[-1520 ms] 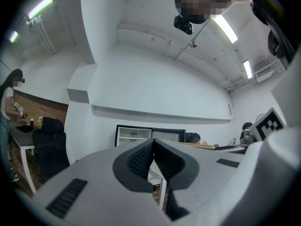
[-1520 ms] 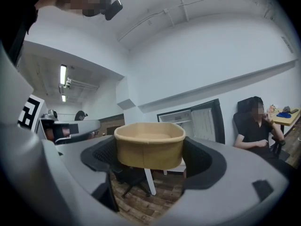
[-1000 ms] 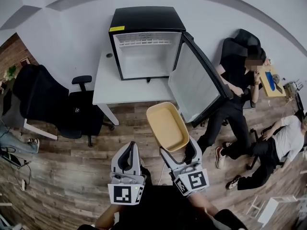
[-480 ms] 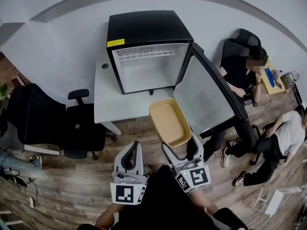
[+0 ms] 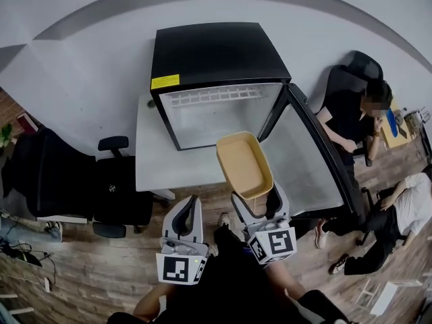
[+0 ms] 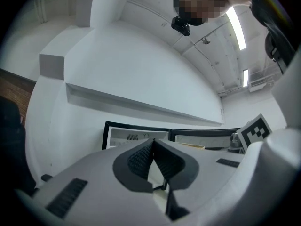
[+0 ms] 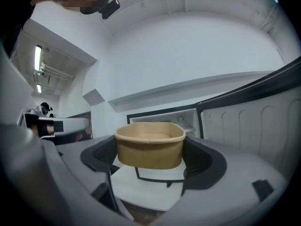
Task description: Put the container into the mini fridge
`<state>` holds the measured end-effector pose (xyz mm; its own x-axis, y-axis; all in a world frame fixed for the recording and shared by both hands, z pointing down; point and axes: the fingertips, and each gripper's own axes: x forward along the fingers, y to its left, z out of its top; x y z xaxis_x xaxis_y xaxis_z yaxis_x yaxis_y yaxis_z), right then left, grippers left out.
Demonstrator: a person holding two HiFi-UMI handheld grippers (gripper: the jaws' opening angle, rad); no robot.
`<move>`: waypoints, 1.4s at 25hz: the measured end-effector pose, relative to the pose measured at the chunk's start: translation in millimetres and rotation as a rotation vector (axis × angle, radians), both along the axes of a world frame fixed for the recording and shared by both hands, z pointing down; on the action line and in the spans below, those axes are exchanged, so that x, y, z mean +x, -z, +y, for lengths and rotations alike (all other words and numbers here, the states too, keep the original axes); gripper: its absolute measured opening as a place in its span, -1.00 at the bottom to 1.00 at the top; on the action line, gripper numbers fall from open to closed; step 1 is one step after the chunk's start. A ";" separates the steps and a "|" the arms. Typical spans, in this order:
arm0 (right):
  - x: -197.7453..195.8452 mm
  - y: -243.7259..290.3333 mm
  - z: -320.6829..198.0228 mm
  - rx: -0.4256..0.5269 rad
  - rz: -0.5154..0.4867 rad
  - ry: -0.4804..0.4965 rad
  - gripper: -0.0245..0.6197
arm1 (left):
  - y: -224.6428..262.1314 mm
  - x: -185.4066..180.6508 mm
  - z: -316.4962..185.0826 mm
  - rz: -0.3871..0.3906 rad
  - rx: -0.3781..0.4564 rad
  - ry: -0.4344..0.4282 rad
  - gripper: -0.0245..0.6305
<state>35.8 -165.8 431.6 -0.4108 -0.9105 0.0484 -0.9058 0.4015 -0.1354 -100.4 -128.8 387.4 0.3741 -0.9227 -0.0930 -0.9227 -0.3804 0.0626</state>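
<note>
Office, white desk (image 5: pixel 158 160) bearing the open mini fridge (image 5: pixel 216 56) | right claw (image 5: pixel 257 201) clenched on the tan container (image 5: pixel 243 164), just before the cavity | left claw (image 5: pixel 183 218) closed, empty | advice: hold it level, clear the door (image 5: pixel 314 160), enter squarely.

An office-like room: black swivel chairs (image 5: pixel 121 194) on wood-plank floor (image 5: pixel 67 268), a mini fridge (image 5: pixel 216 52) atop a white bench (image 5: pixel 169 160), plain white walls (image 5: pixel 81 59), people (image 5: pixel 347 117) seated nearby
</note>
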 end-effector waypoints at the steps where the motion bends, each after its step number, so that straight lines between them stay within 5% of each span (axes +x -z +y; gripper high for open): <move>1: 0.4 -0.7 -13.4 -0.001 0.003 0.004 0.45 | 2.0 1.5 -12.2 -0.002 0.002 0.005 -0.91; 13: 3.7 5.8 -131.2 0.016 0.012 0.031 0.45 | 9.4 17.5 -116.3 0.008 -0.007 0.031 -0.91; 35: -22.2 -29.7 -273.0 -0.020 0.082 -0.132 0.45 | 7.4 -19.1 -207.2 0.029 -0.007 -0.117 -0.91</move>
<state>13.6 -438.9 461.3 -0.2811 -0.9549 0.0956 -0.9590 0.2757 -0.0653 -119.5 -336.1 380.0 0.4769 -0.8734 -0.0988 -0.8696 -0.4852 0.0920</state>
